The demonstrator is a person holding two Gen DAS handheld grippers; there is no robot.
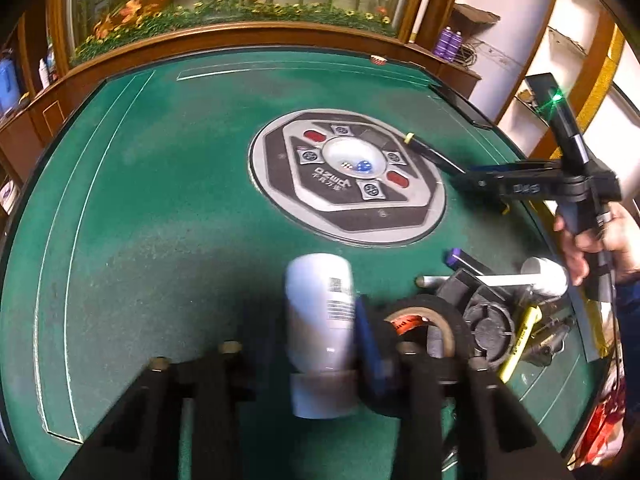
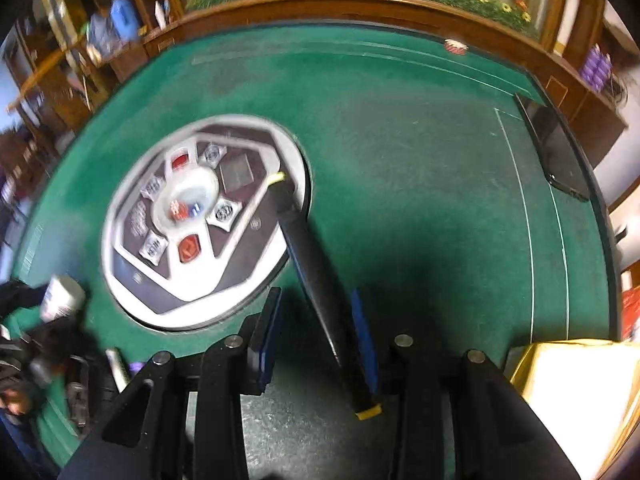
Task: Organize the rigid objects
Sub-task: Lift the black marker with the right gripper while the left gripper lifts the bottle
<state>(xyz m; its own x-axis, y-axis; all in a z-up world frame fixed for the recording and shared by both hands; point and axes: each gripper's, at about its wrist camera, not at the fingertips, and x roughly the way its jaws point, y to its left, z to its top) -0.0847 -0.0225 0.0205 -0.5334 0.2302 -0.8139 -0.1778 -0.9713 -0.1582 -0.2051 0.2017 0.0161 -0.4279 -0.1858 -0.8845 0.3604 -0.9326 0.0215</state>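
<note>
Bottle (image 1: 320, 320), white, is being clamped between the left hand-held gripper (image 1: 320, 344) pads; beyond, at two o'clock, a black stick (image 2: 324, 292) is lying loose inside the right hand-held gripper's (image 2: 316, 332) parted jaws over the counter (image 2: 420, 152), needing firmer squeezing.

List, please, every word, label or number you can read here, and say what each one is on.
No text here can be read with certainty.
white bottle: a square code and fine print, too small to read.
control panel: an upside-down logo, too blurred to read.
tape roll: dark lettering on a red label, unreadable.
yellow marker: dark print, too small to read.
</note>
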